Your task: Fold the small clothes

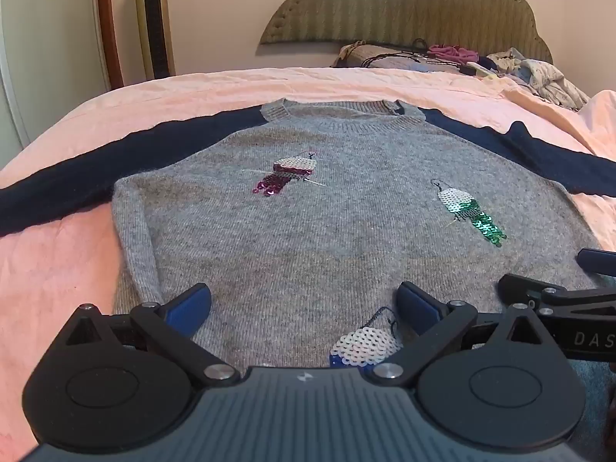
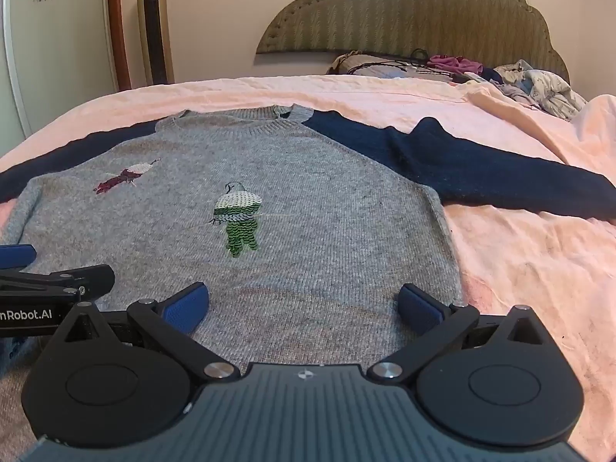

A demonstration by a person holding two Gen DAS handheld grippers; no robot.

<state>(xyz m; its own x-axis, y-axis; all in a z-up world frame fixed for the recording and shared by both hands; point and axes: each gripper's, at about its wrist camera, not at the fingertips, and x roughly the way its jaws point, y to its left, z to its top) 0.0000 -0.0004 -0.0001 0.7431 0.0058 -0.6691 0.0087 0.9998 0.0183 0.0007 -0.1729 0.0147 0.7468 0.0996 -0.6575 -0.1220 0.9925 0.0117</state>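
Observation:
A small grey knit sweater [image 1: 308,223] with navy sleeves [image 1: 69,188] lies flat, face up, on a pink bedspread [image 1: 57,269]. It carries sequin birds: a maroon bird [image 1: 287,175], a green bird [image 1: 471,213] and a blue bird [image 1: 364,348]. Both sleeves are spread out sideways. My left gripper [image 1: 304,306] is open over the lower left part of the sweater body. My right gripper [image 2: 304,306] is open over the lower right part of the sweater [image 2: 269,254], just right of the left gripper [image 2: 57,281]. The right sleeve [image 2: 481,169] stretches to the right.
A padded headboard [image 1: 404,4] stands at the far end. A pile of clothes and cords [image 1: 481,61] lies at the far right of the bed. A tower fan [image 1: 154,19] and a wardrobe door [image 1: 38,38] stand at the far left. Rumpled pink bedding [image 2: 539,269] lies at the right.

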